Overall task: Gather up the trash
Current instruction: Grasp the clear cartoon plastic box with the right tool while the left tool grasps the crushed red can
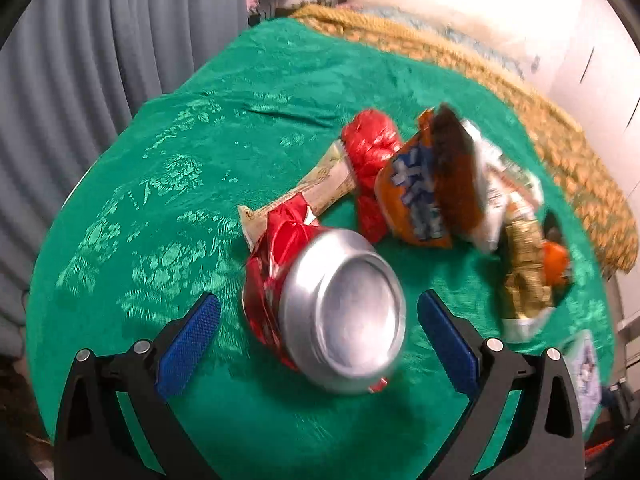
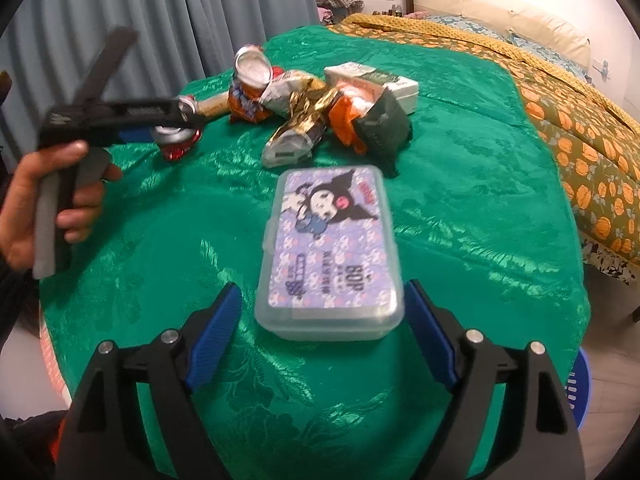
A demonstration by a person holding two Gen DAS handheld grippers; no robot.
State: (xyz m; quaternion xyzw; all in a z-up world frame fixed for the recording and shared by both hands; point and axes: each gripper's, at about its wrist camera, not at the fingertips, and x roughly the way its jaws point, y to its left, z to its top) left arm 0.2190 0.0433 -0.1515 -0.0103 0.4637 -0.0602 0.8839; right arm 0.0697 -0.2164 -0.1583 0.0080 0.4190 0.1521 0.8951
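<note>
The left gripper (image 1: 319,304) has its jaws wide around one crushed red aluminium can (image 1: 328,312) on the green tabletop (image 1: 160,200); centre it before squeezing. The right gripper (image 2: 322,304), jaws wide, straddles one lilac plastic box (image 2: 328,248) without touching. Perhaps six crumpled wrappers (image 2: 304,120) lie far beyond.

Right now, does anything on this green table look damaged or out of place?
Yes. The red can between the open left gripper's jaws is crushed and lying on its side. The plastic box by the right gripper looks intact, unlike the crumpled wrappers behind it.
</note>
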